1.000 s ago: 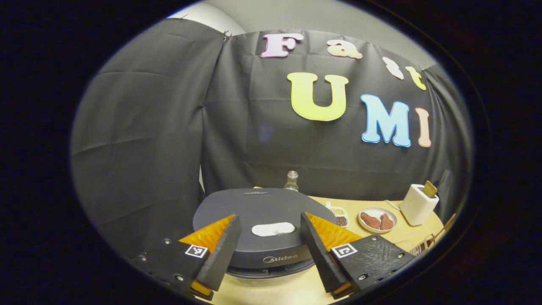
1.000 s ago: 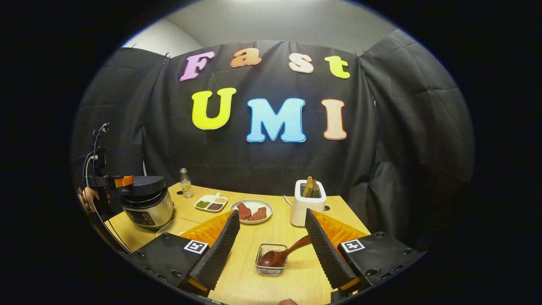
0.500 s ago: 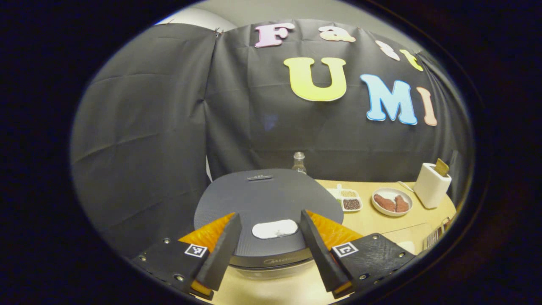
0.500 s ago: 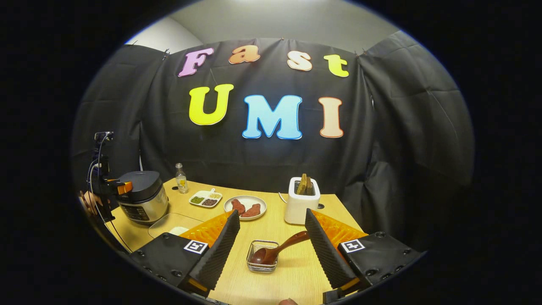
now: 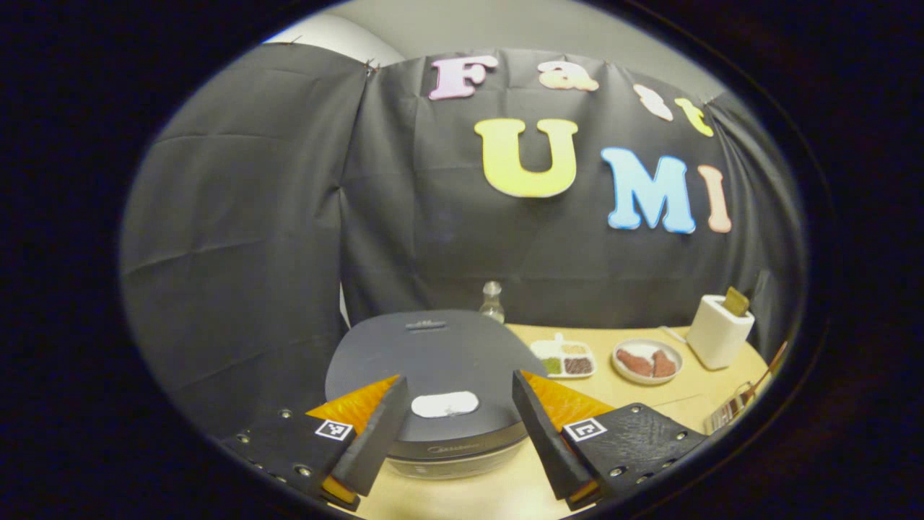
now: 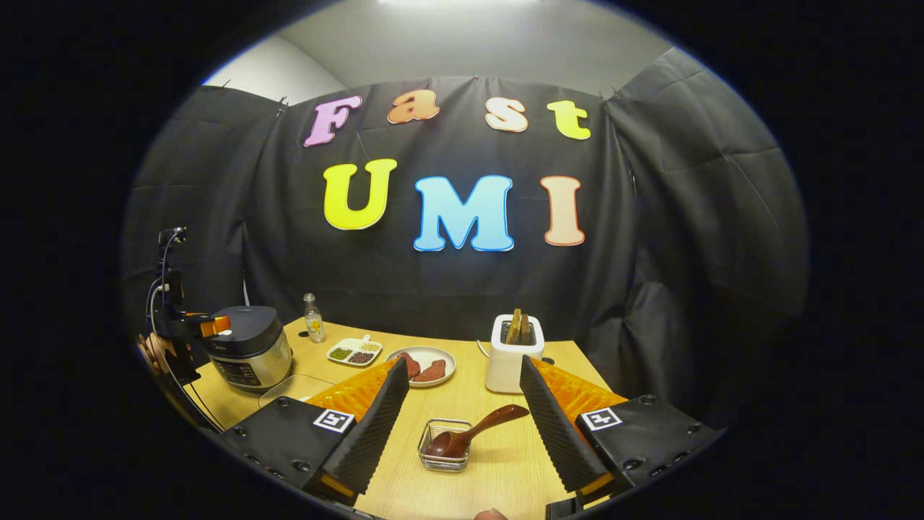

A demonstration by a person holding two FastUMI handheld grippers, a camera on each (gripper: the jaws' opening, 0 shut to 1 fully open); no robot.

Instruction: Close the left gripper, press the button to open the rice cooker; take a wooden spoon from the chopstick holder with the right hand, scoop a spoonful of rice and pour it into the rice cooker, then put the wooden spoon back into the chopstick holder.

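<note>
Left gripper view: left gripper (image 5: 453, 433) level over the rice cooker (image 5: 433, 375), lid down, fingers wide apart either side of its button (image 5: 445, 404), not touching.
Right gripper view: right gripper (image 6: 458, 426) fingers spread above the table (image 6: 491, 462), wooden spoon (image 6: 469, 432) leaning in the chopstick holder (image 6: 445, 446) between them, ungripped.

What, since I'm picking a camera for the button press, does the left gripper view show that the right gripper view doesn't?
Left gripper view: the rice cooker lid's top close up, with its pale button between the open left tool fingers.
Right gripper view: the cooker's front panel, the wooden spoon lying in the wire holder ahead of the open right tool, and the left tool by the cooker.
Both: bottle, divided dish, plate, toaster, table.
</note>
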